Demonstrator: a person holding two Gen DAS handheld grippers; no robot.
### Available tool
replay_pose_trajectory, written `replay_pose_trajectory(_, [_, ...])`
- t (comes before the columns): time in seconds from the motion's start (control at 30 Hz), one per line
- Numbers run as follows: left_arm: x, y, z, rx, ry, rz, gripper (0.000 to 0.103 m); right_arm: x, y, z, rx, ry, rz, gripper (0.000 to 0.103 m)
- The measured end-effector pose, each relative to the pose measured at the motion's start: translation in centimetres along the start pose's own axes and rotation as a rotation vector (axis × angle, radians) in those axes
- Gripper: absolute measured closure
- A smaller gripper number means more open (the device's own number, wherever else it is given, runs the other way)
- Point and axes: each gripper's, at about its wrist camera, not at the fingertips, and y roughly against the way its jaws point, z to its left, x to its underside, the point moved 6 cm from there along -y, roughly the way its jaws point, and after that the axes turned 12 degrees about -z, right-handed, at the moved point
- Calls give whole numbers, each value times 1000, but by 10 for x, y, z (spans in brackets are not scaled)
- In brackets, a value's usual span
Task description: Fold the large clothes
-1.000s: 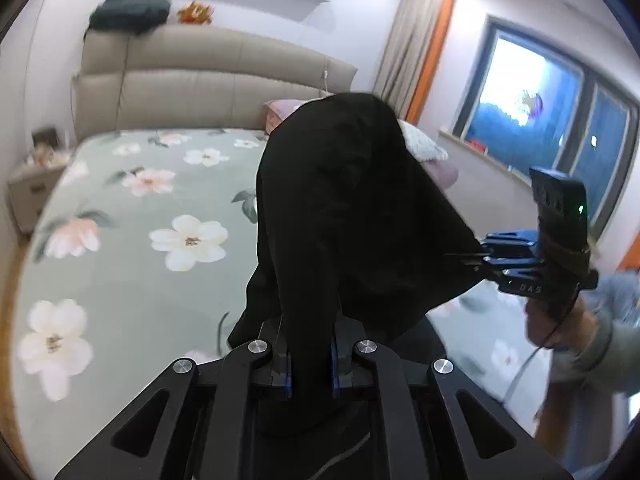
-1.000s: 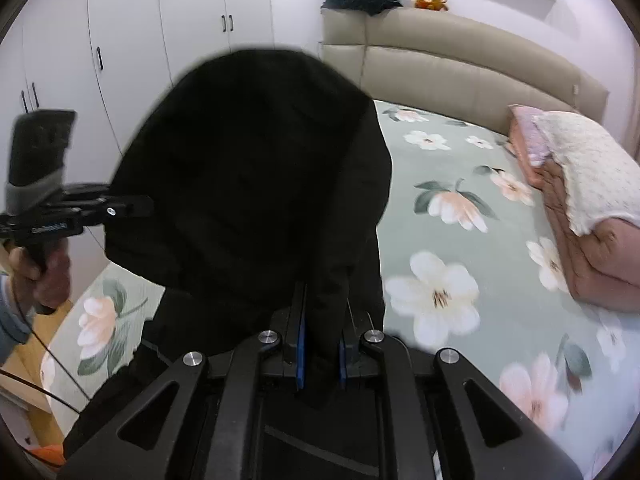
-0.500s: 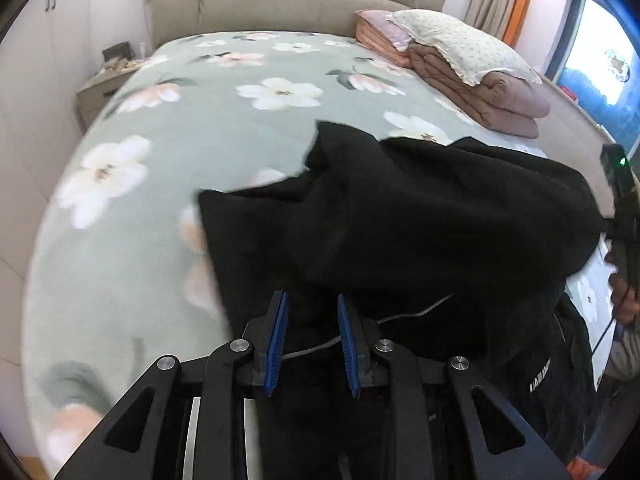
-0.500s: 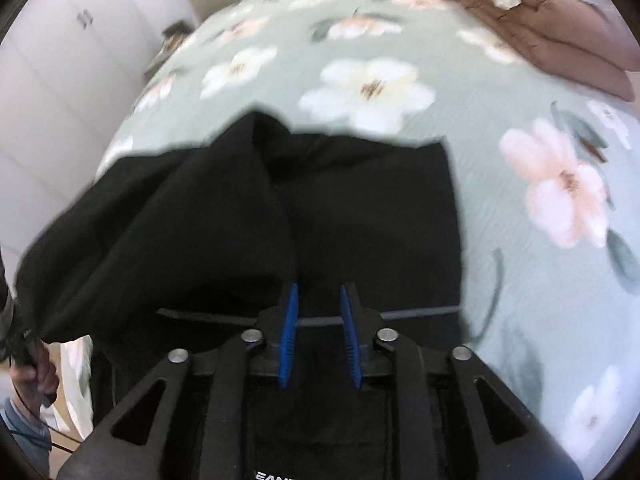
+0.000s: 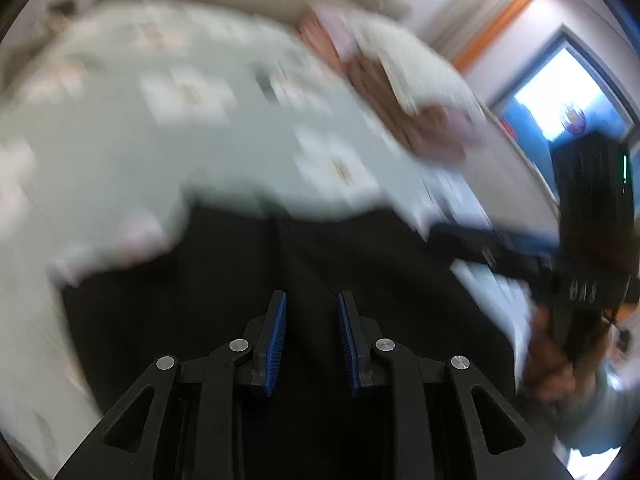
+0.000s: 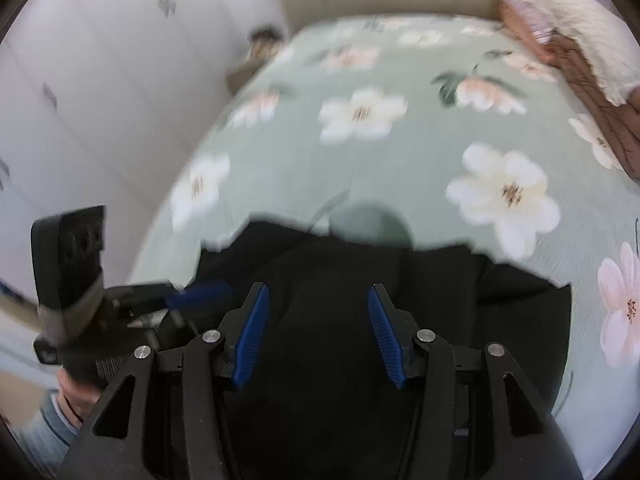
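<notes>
Two grippers point down at a black garment lying crumpled on the floral bed. Left gripper: jaws slightly apart, pads clear of the cloth beneath. Right gripper: jaws opening, nothing pinched; garment lies under the gap. Each unit appears at the edge of the other's view.

One black fabric garment lies at the near edge of one bed covered in a pale green, flower-printed sheet. One stack of folded pink-brown quilts sits at its far right corner. Two black, blue-padded grippers: left gripper, right gripper.
</notes>
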Motion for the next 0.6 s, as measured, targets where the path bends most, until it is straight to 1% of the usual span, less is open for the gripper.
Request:
replay_pose_trajectory(0.03, [24,-6,-5,24,4,56,77,14,-4,6,12,14,35,48])
replay_pose_trajectory(0.07, [53,-14,-11,32,10,120,77,29,-8,11,17,14,65,48])
replay_pose_trajectory(0.1, [77,-21,-10,19,13,167,77,51,-5,5,28,12,91,48])
replay_pose_trajectory(0.13, [93,-22,-11,2,14,175,77,59,-8,3,45,14,104,48])
replay_pose_trajectory(0.17, [107,-18,-8,-14,29,157,77,76,-7,0,85,26,120,48])
replay_pose_trajectory(0.2, [111,-11,-3,-4,71,125,77,90,-10,-6,112,37,135,48])
replay_pose_trajectory(0.23, [111,-4,2,9,120,98,77,99,-19,-15,119,44,145,48])
replay_pose_trajectory(0.27, [110,2,9,10,174,74,77,115,-21,-16,138,68,152,48])
replay_pose_trajectory(0.3, [109,7,16,-3,205,51,77,126,-26,-19,159,91,155,48])
replay_pose_trajectory(0.37, [110,12,24,-34,202,30,85,151,-28,-20,210,144,154,50])
replay_pose_trajectory(0.4, [113,11,26,-38,195,40,87,162,-32,-23,231,161,147,50])
replay_pose_trajectory(0.43, [116,10,28,-30,205,50,88,170,-34,-27,233,154,142,50])
replay_pose_trajectory(0.5, [118,13,29,-14,239,67,88,173,-31,-33,216,96,138,50])
replay_pose_trajectory(0.57, [110,18,27,-39,227,81,88,165,-21,-35,186,50,144,50])
replay_pose_trajectory(0.6, [105,27,21,-67,206,80,88,161,-13,-33,172,34,142,50])
